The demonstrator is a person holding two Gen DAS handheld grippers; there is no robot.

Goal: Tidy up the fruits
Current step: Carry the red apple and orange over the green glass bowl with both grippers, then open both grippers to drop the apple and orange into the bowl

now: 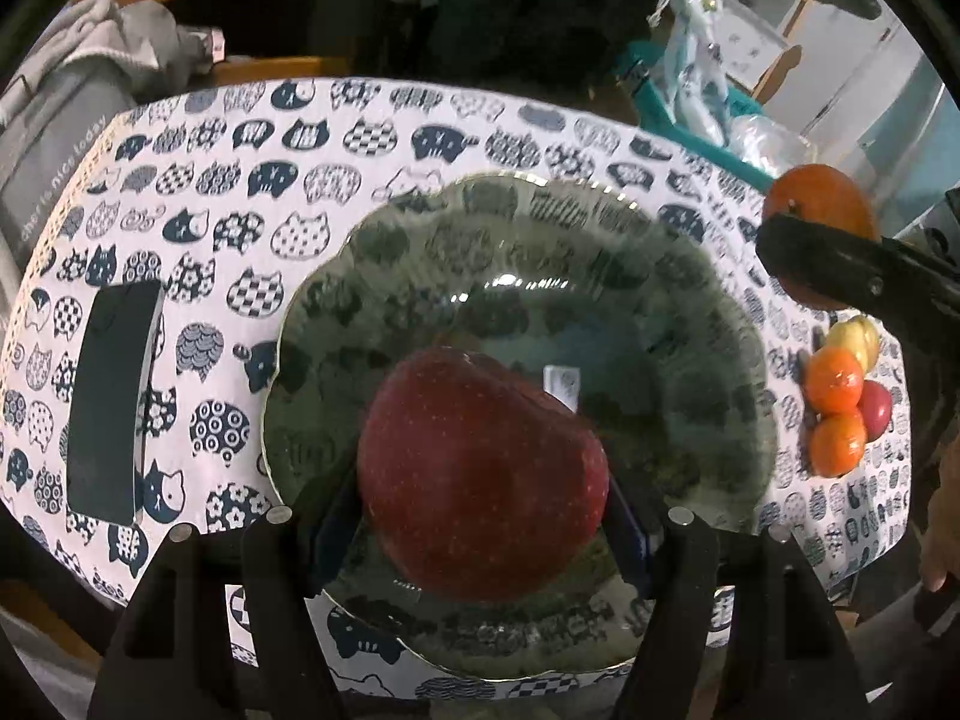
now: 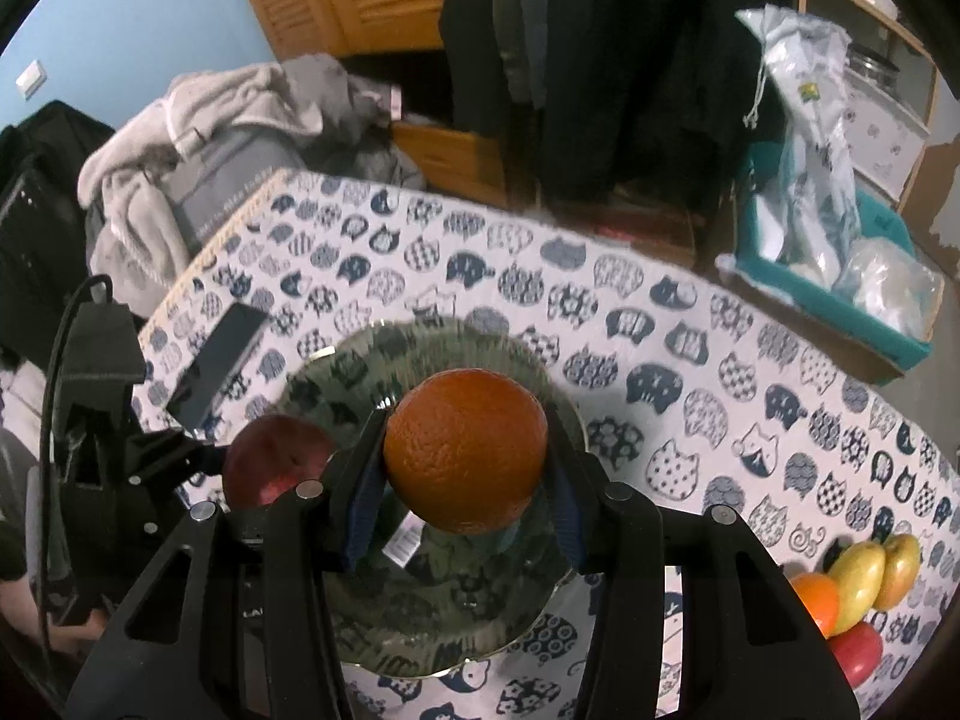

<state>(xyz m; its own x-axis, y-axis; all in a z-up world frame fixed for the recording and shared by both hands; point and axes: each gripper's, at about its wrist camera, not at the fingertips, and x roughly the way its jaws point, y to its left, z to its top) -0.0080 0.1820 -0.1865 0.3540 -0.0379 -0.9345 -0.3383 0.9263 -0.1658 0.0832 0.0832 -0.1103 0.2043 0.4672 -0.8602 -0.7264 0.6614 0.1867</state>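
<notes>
My left gripper is shut on a dark red apple and holds it over the near part of a clear glass plate. My right gripper is shut on an orange and holds it above the same plate. The red apple and the left gripper show at the left of the right wrist view. The orange in the right gripper's finger shows at the upper right of the left wrist view. A pile of fruits lies on the table's right side: oranges, a red apple, yellow-green apples.
The table has a cat-print cloth. A black phone lies on it left of the plate. Grey clothes are heaped beyond the table's left end. A teal bin with bags stands on the floor at the right.
</notes>
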